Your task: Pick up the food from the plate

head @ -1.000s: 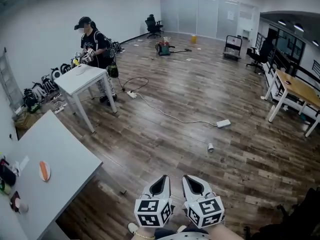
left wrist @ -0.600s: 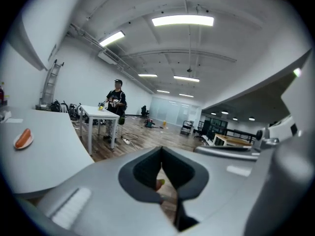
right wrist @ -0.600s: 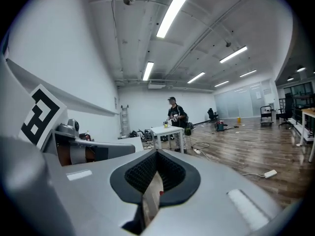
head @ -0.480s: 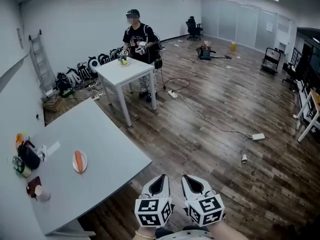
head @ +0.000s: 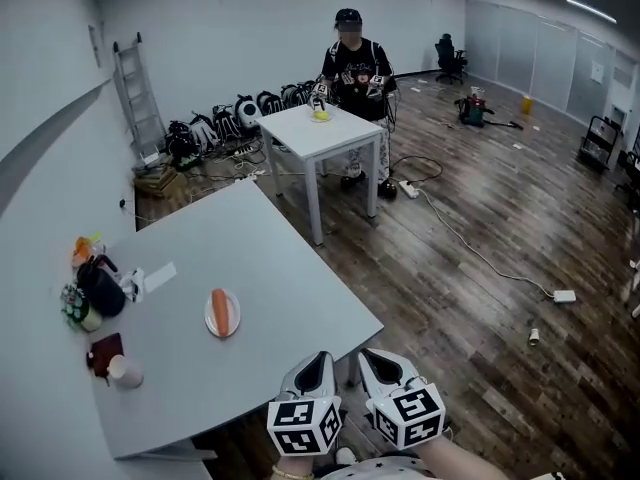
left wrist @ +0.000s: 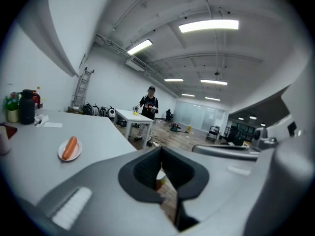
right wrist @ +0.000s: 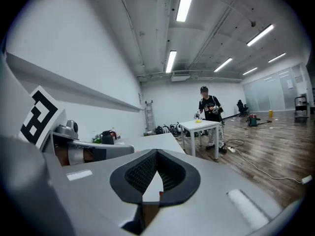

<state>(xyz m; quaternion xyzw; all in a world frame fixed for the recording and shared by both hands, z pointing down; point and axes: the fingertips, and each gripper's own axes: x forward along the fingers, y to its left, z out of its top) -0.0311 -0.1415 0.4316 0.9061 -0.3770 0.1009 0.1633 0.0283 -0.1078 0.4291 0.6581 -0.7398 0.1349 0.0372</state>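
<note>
An orange sausage [head: 222,310] lies on a small white plate [head: 209,320] in the middle of the grey table [head: 290,298]. In the left gripper view the sausage [left wrist: 70,146] shows far off at the left. Both grippers sit low at the bottom of the head view, off the table's near corner and well short of the plate. My left gripper [head: 316,370] is shut with nothing between its jaws, as the left gripper view [left wrist: 161,153] also shows. Beside it, my right gripper [head: 386,368] is shut and empty too, its tips meeting in the right gripper view [right wrist: 156,154].
At the table's left edge stand a dark jug [head: 101,286], a paper slip [head: 158,277], a dark pad [head: 104,352] and a cup [head: 126,371]. Beyond, a person [head: 352,68] works at a small white table [head: 325,134]. A cable [head: 470,248] runs over the wood floor.
The head view has swung round: the grey table and plate moved from the left edge toward the middle. Both grippers stay shut at the bottom of the view.
</note>
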